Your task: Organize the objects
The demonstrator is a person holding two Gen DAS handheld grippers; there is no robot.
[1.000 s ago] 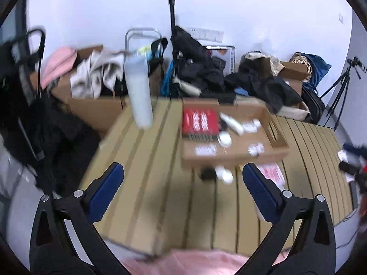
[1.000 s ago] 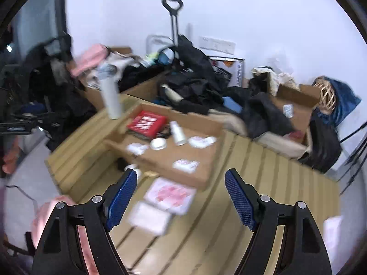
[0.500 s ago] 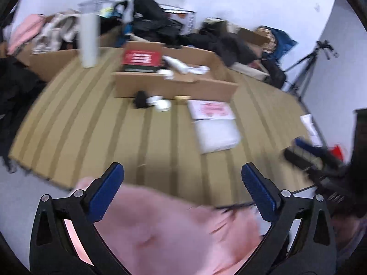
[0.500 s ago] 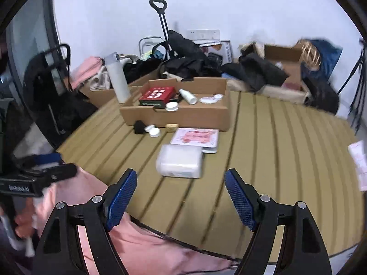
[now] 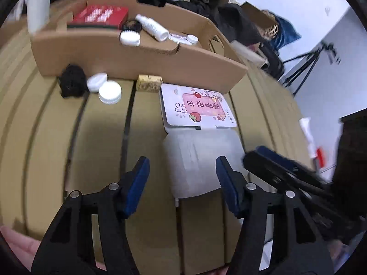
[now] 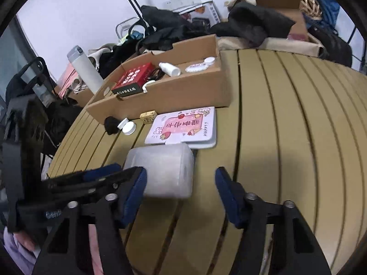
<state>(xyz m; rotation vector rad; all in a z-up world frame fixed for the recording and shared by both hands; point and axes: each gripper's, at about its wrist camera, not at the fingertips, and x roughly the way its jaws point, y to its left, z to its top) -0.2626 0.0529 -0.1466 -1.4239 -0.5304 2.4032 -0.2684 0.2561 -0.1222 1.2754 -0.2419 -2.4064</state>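
Observation:
A frosted white plastic box [image 5: 201, 160] lies on the slatted table, also in the right wrist view [image 6: 164, 169]. Behind it lies a flat case with a pink cartoon label [image 5: 198, 106] [image 6: 183, 126]. My left gripper [image 5: 182, 178] is open, low over the table, with the box's near left part between its fingers. My right gripper [image 6: 181, 190] is open just short of the box. Each gripper shows in the other's view. A cardboard tray [image 5: 146, 55] [image 6: 174, 89] holds a red box [image 5: 101, 15], a white bottle [image 5: 151, 27] and small white items.
In front of the tray lie a black fuzzy lump [image 5: 72, 83], two white round lids [image 5: 104, 88] and a small tan block [image 5: 149, 83]. A tall white tumbler [image 6: 84, 70] stands left of the tray. Bags, clothes and boxes crowd the far edge.
Both grippers have dropped and moved in on the frosted box from opposite sides. The left gripper's fingers stand closer together than before. Nothing on the table has moved.

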